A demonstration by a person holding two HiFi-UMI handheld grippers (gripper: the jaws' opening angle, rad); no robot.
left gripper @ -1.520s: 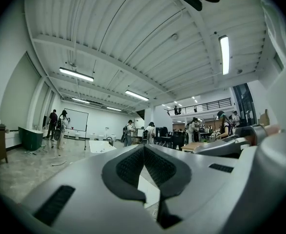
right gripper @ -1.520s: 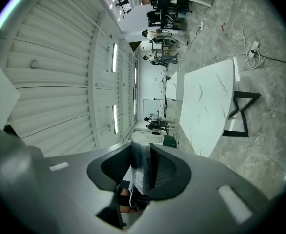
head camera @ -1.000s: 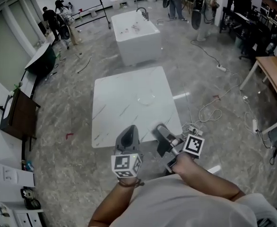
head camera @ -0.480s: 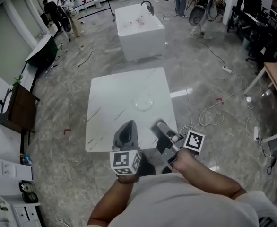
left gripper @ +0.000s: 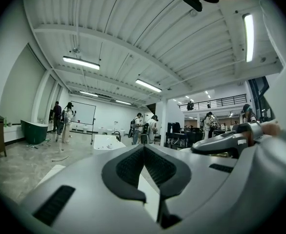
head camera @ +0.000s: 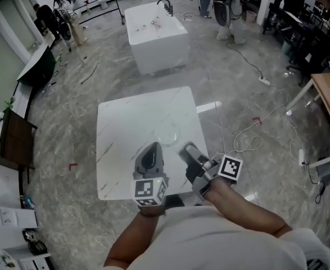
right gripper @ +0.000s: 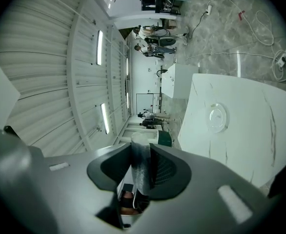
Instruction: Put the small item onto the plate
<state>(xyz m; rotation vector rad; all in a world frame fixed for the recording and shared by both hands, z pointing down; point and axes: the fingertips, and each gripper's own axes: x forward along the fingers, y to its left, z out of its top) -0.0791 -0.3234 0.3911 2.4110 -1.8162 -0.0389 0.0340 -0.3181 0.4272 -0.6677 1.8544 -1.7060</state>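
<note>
Left gripper [head camera: 151,149]: jaws closed together with nothing between them, held level above the near part of the table [head camera: 123,134]. Plate [head camera: 168,135]: clear glass, lying flat on the table, apparently empty, just ahead of both grippers and between them. Right gripper [head camera: 188,151]: rolled onto its side, jaws partly closed and clamped on the small item [right gripper: 141,165], a pale translucent cylinder whose long axis runs across the jaws. Only this hand carries the item. The plate lies ahead of it and slightly to the left, so a short forward reach looks sufficient. Change from a second ago: table and plate sit nearer, and both grippers reach further over the table.
</note>
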